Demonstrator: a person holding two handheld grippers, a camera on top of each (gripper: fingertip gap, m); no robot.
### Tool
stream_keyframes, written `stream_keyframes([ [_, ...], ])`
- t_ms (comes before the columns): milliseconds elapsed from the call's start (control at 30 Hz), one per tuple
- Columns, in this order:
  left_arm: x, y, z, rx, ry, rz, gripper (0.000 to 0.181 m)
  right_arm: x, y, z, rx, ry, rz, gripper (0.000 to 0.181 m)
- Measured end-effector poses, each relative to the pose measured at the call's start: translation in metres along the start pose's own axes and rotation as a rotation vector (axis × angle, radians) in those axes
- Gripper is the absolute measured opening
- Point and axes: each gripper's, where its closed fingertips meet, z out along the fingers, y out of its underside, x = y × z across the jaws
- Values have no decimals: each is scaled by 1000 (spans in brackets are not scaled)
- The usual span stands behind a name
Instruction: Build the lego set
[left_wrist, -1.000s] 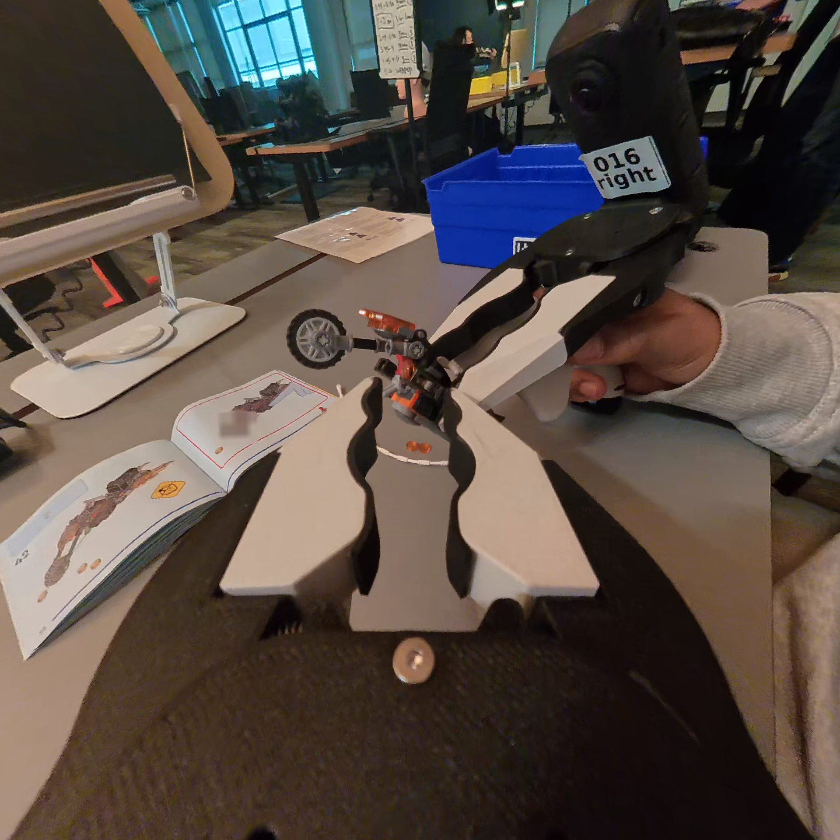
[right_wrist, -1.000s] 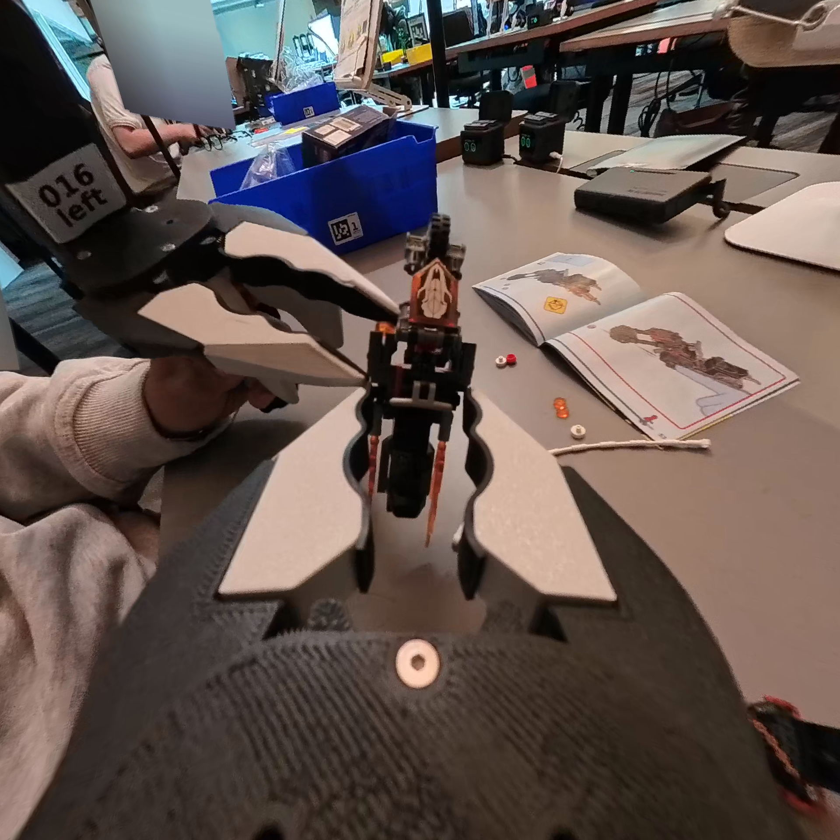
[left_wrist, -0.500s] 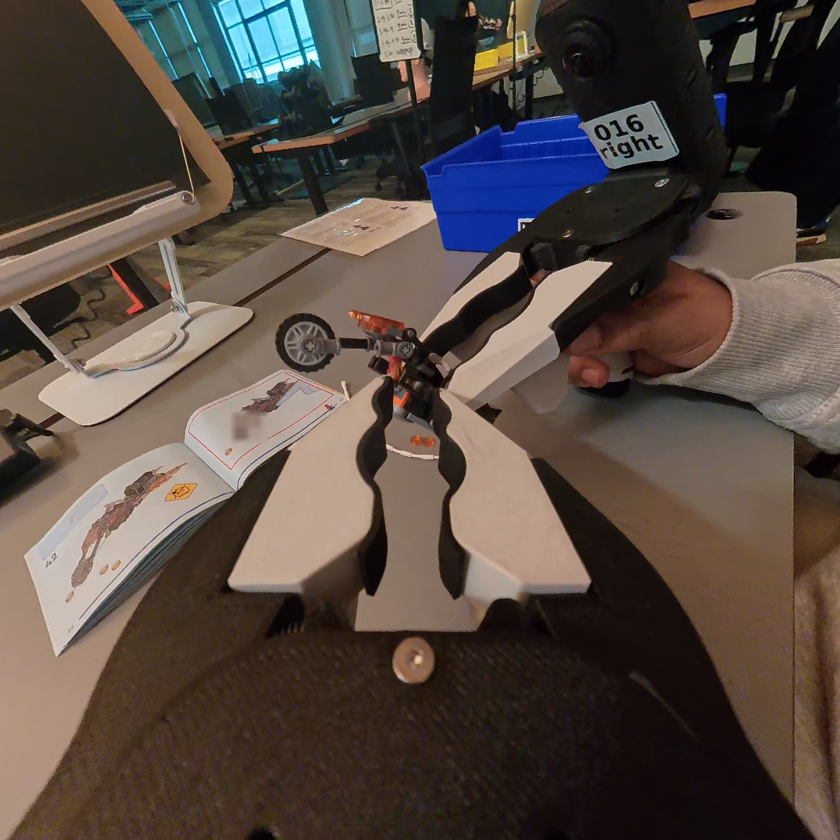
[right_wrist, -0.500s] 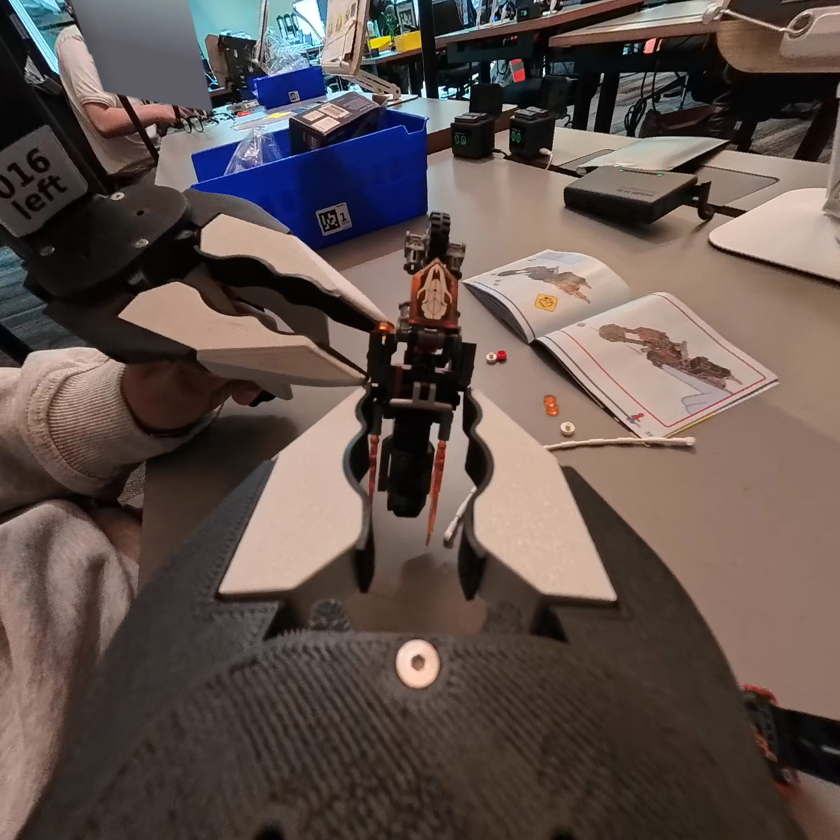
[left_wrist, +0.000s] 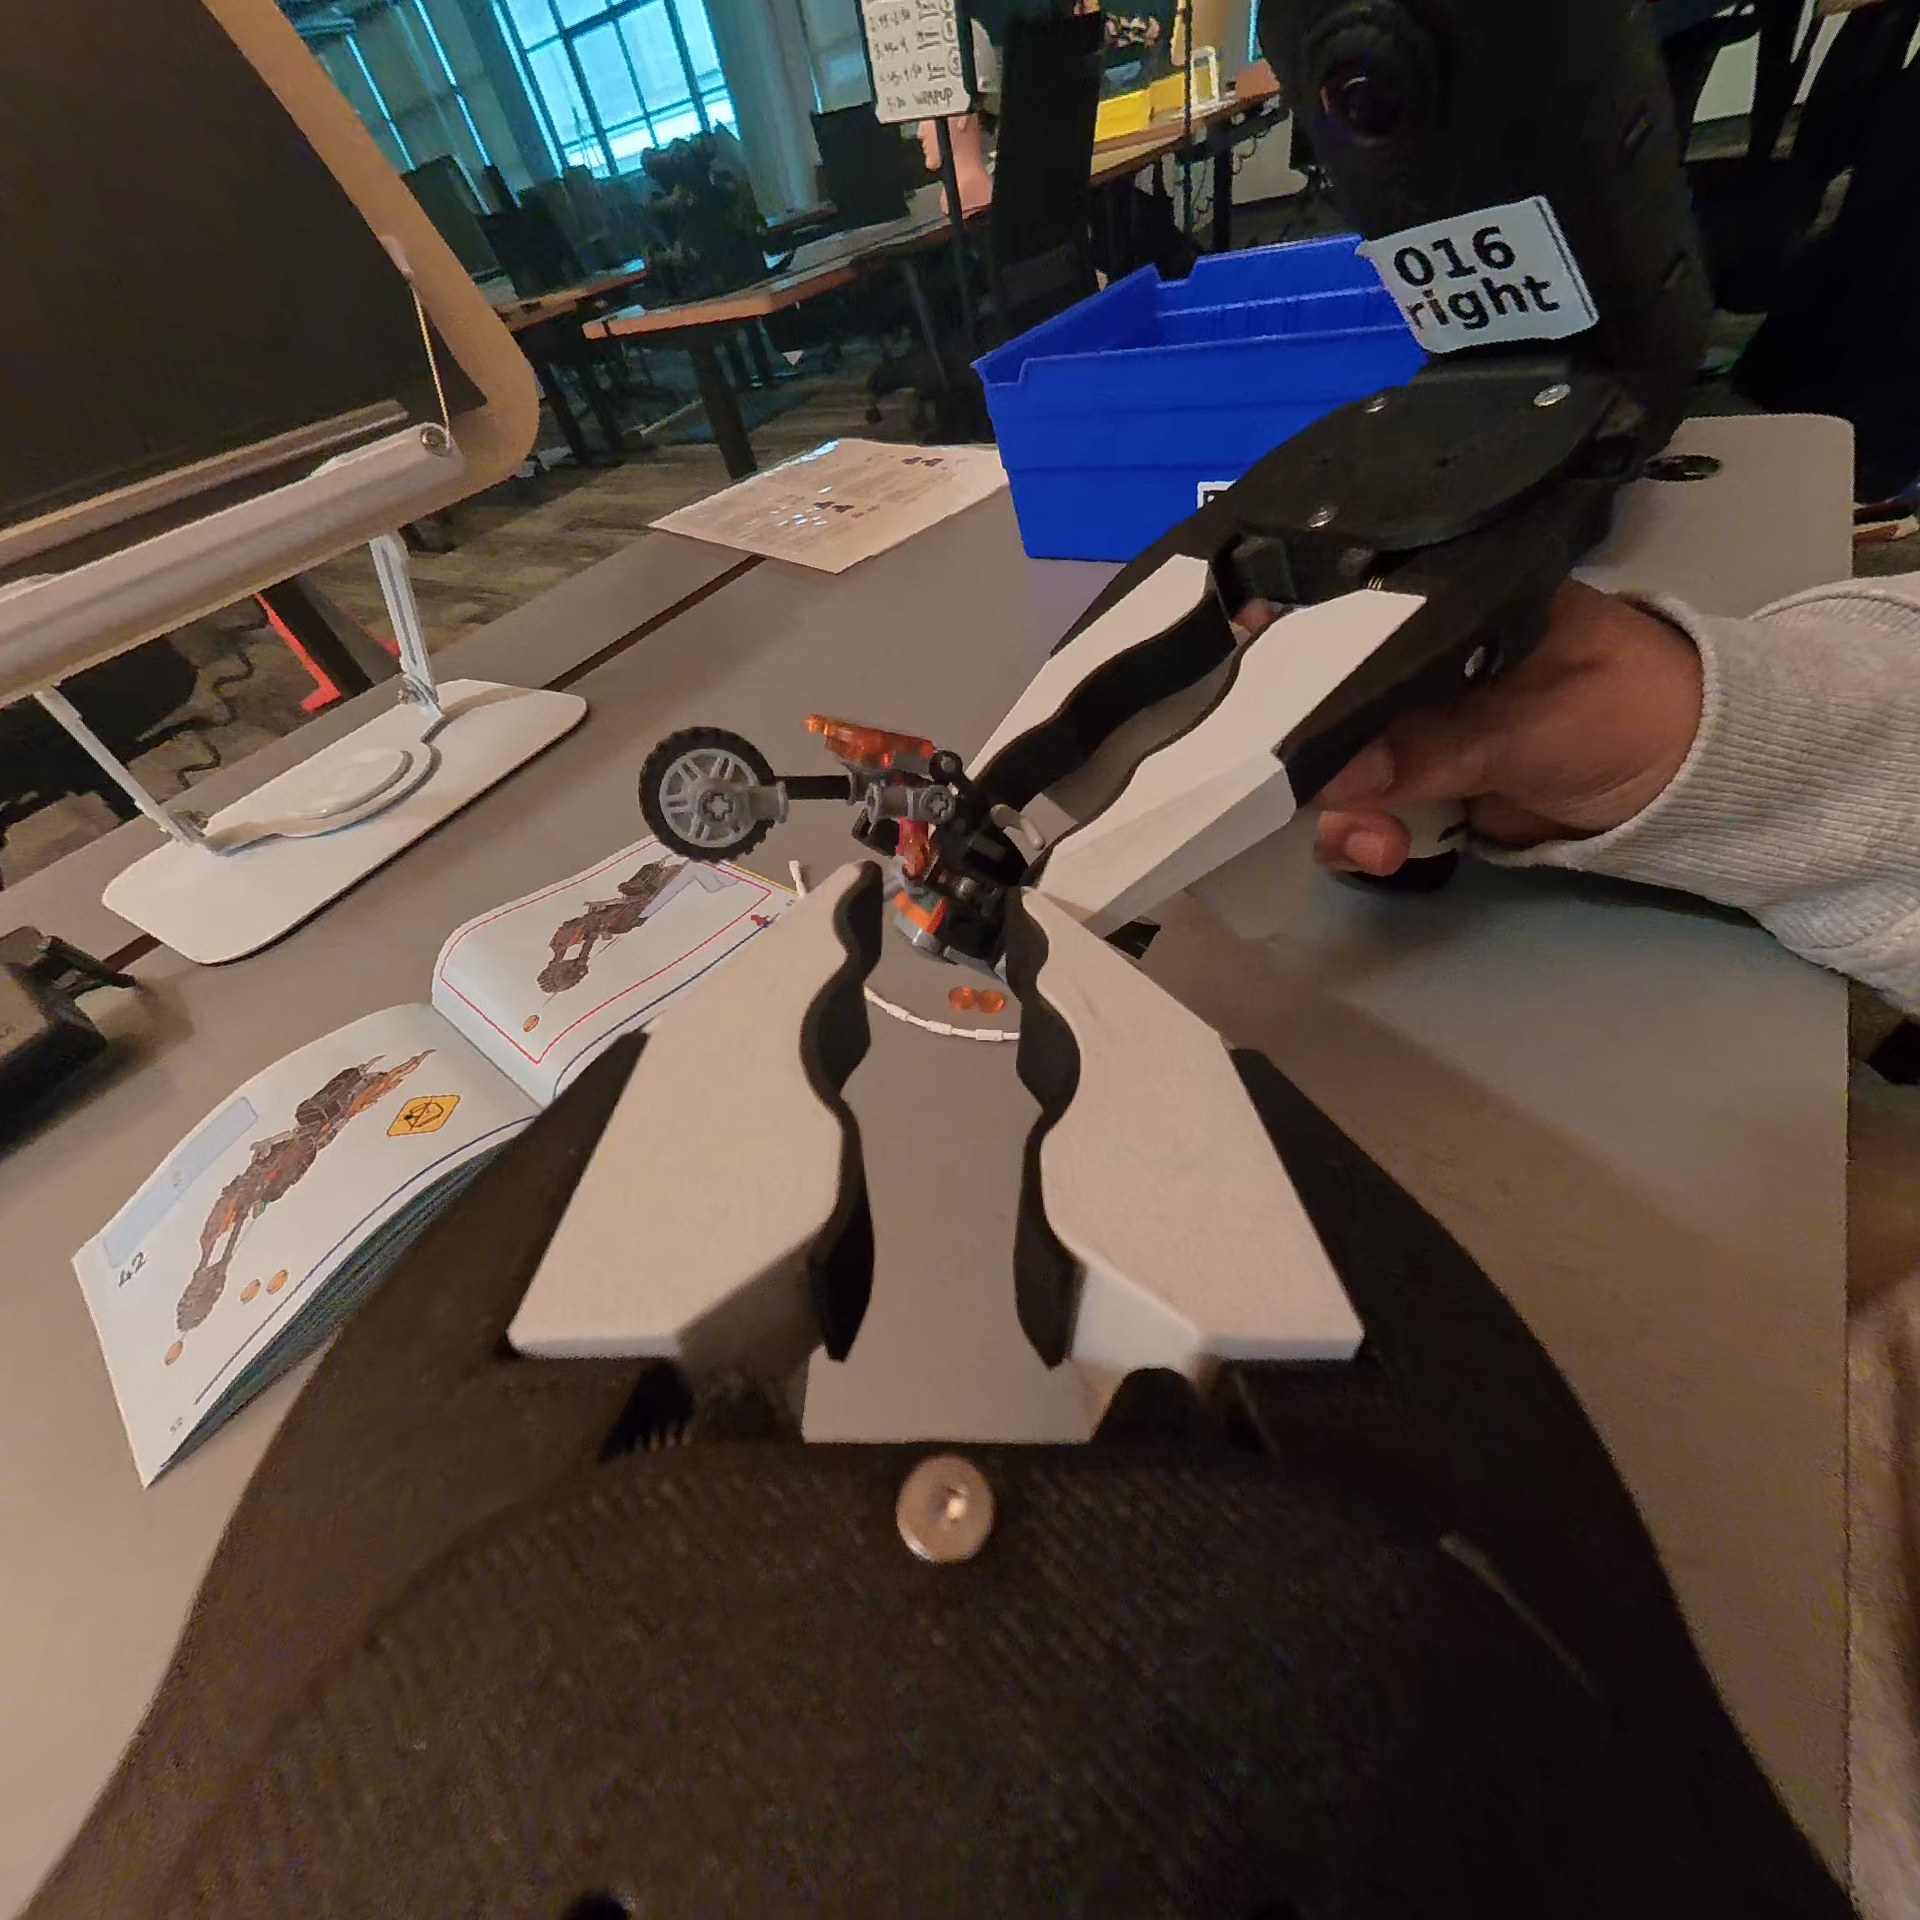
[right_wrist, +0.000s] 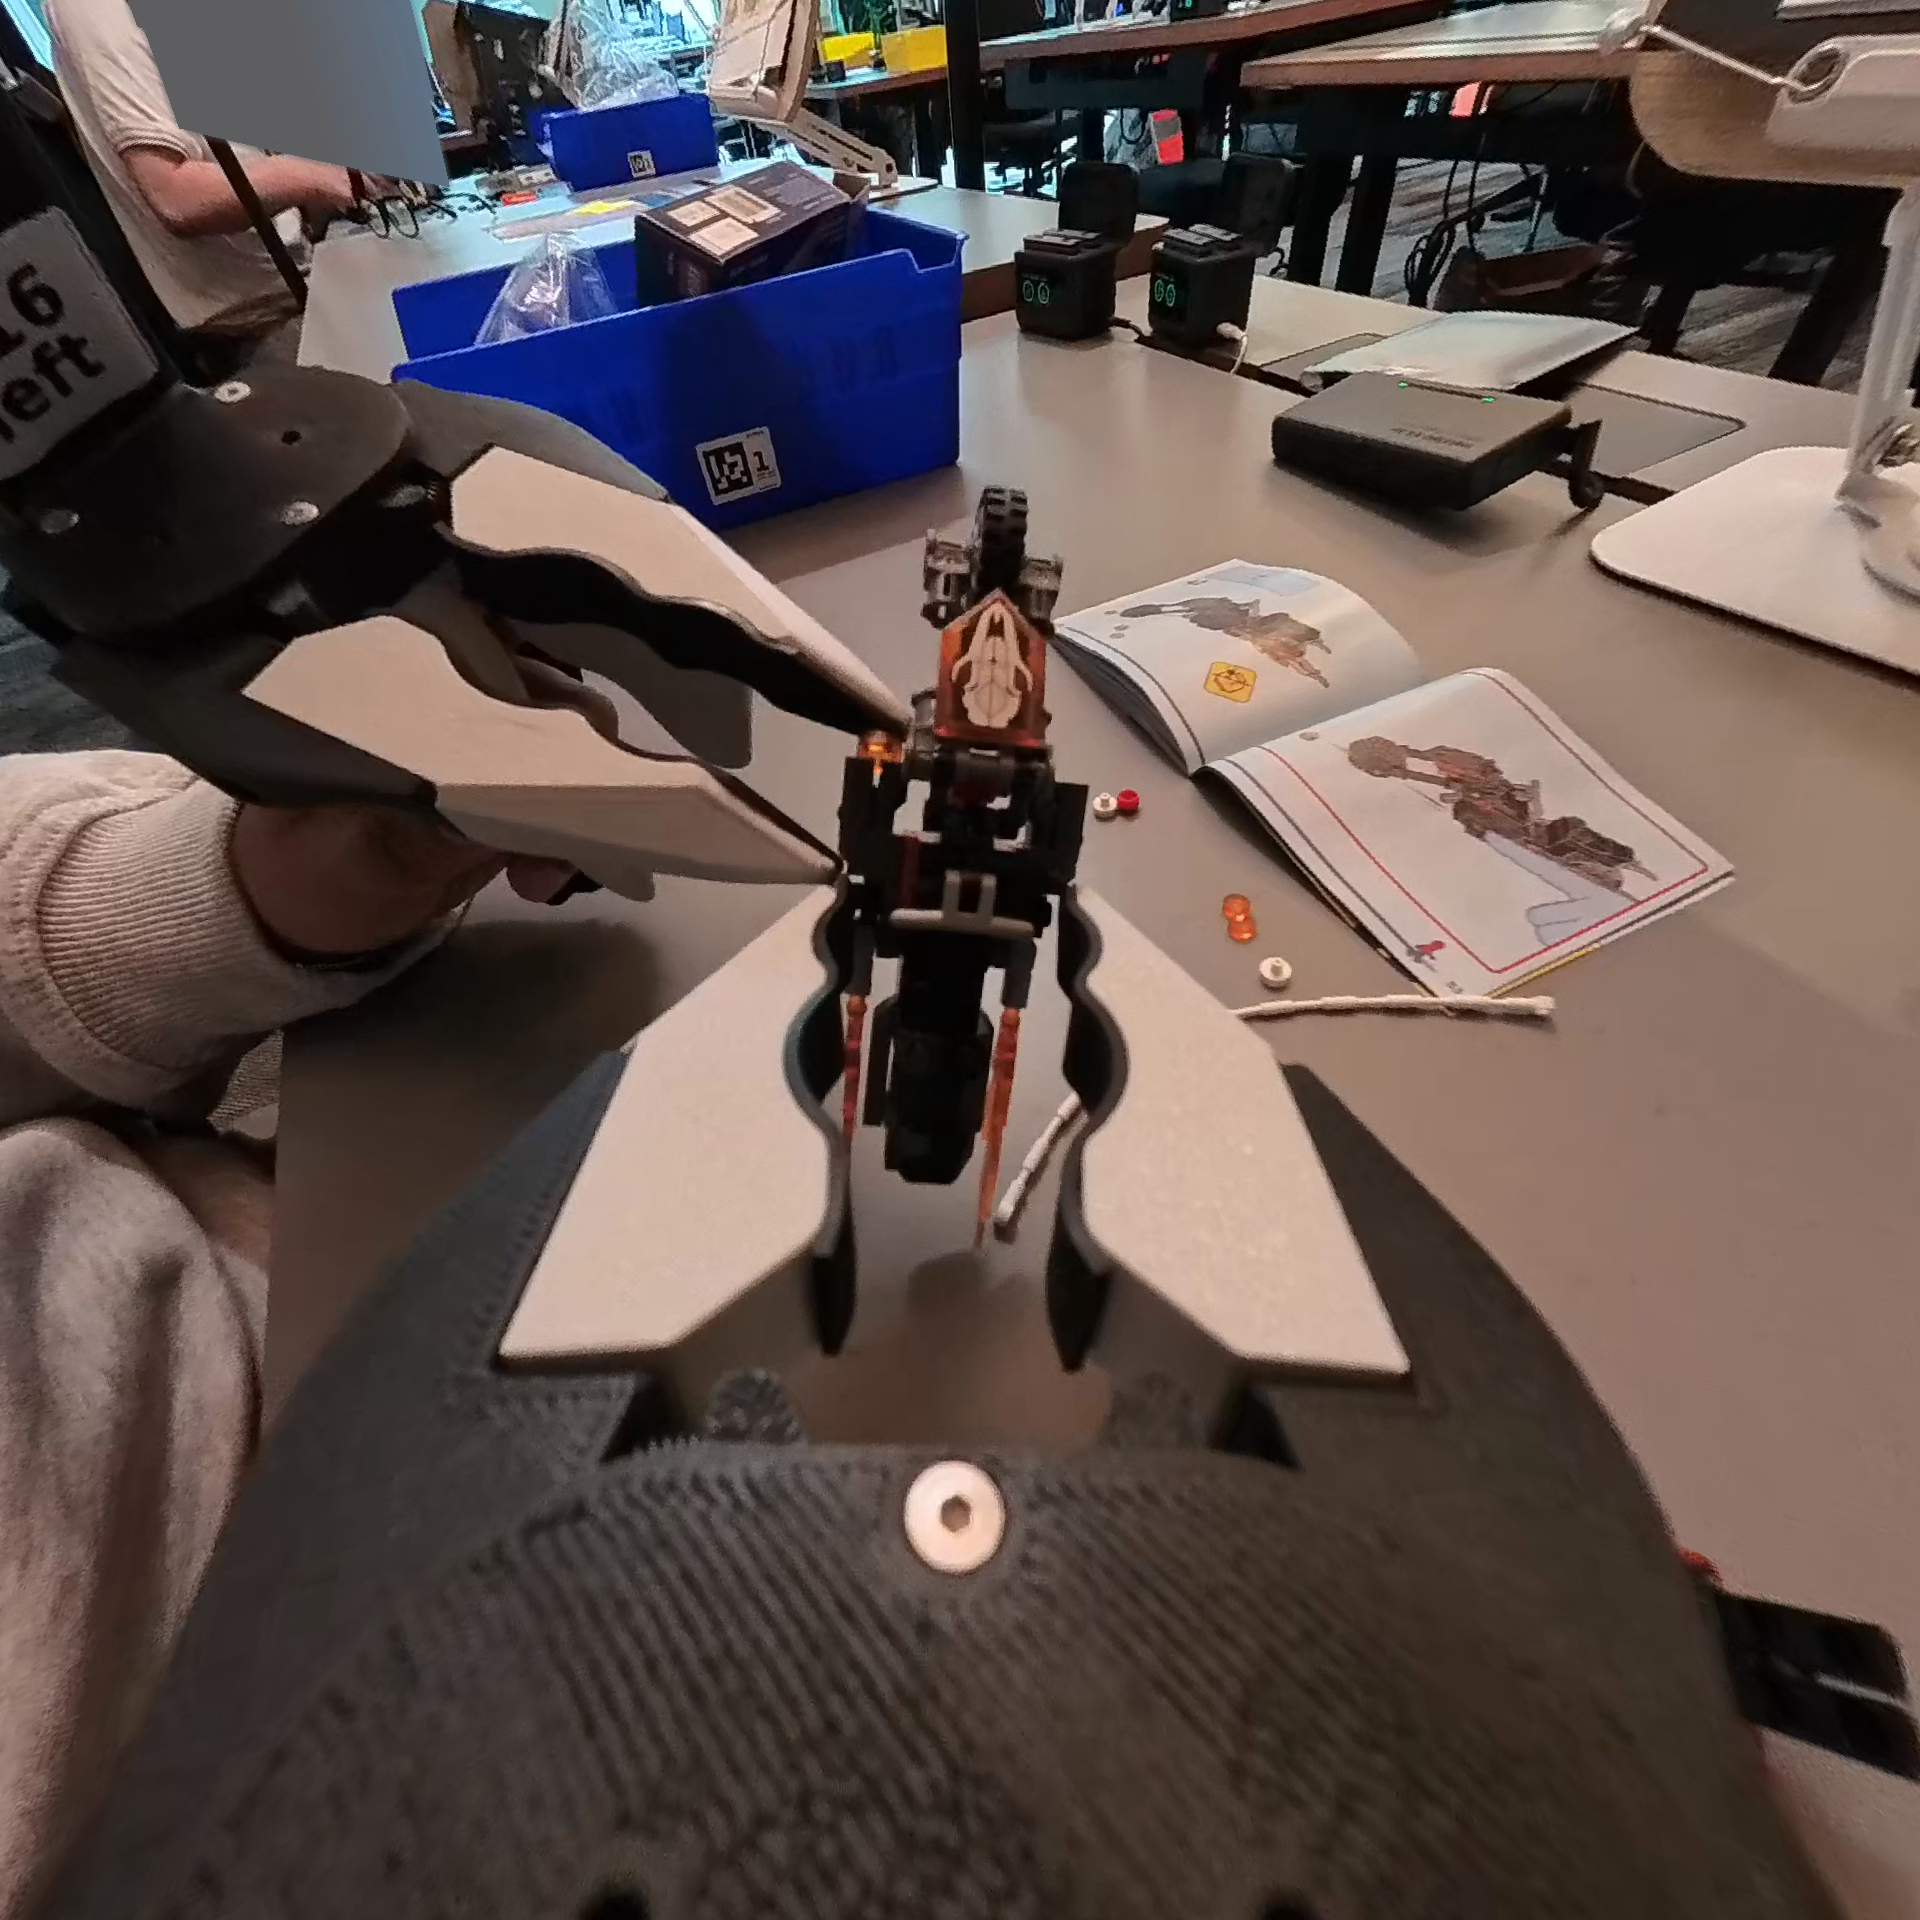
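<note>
Held aloft over the table: one lego motorcycle, clenched at its rear in the right gripper, long axis pointing away toward the front wheel. Just left of the motorcycle: left gripper, tips parted, touching the side, apparently pressing on a tiny orange piece. Right of the motorcycle on the table: one open booklet, one string, four loose studs.

Premises: open-plan office or lab workspace; rows of long desks and dark chairs run back to large windows; grey bench carries a monitor stand, blue storage bin and charging docks; a seated person works behind.
</note>
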Motion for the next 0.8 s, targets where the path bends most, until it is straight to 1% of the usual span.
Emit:
stream_keyframes([
  [233, 3, 3, 1, -24, -1, 48, 18, 1, 3, 1, -26, 28, -42, 37],
  [400, 4, 10, 3, -72, -43, 158, 17, 4, 9, 2, -73, 73, -107, 37],
  [533, 4, 12, 4, -83, -80, 242, 17, 4, 11, 2, -88, 77, -118, 37],
  [800, 4, 15, 4, -98, -72, 233, 18, 4, 11, 2, -84, 61, -98, 37],
])
